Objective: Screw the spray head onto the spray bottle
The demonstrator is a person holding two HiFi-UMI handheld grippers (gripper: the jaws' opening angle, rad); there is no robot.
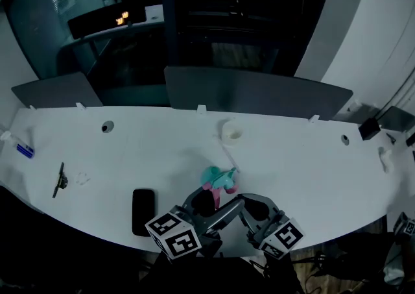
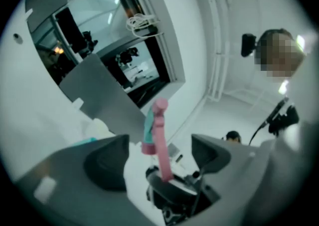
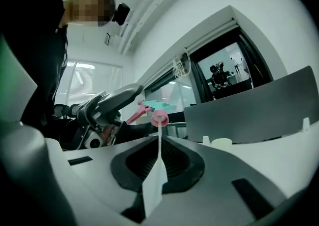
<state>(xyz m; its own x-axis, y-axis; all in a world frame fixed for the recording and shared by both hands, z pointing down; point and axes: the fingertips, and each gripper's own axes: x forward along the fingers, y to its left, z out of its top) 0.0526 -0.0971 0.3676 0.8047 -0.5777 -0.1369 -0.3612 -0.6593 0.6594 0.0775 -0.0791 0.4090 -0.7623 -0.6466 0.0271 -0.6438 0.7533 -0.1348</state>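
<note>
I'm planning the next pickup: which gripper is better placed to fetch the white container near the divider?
Left, I'd judge. The left gripper is open and grips nothing; the right gripper is shut on the tube of the spray head, so it is occupied.

Phone [image 1: 143, 211] left of spray head [image 1: 219, 181]

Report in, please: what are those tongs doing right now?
Left tongs open, pink trigger between them. Right tongs shut on spray head's thin tube. Spray bottle stands apart on table, head not on. Nothing in the way.
</note>
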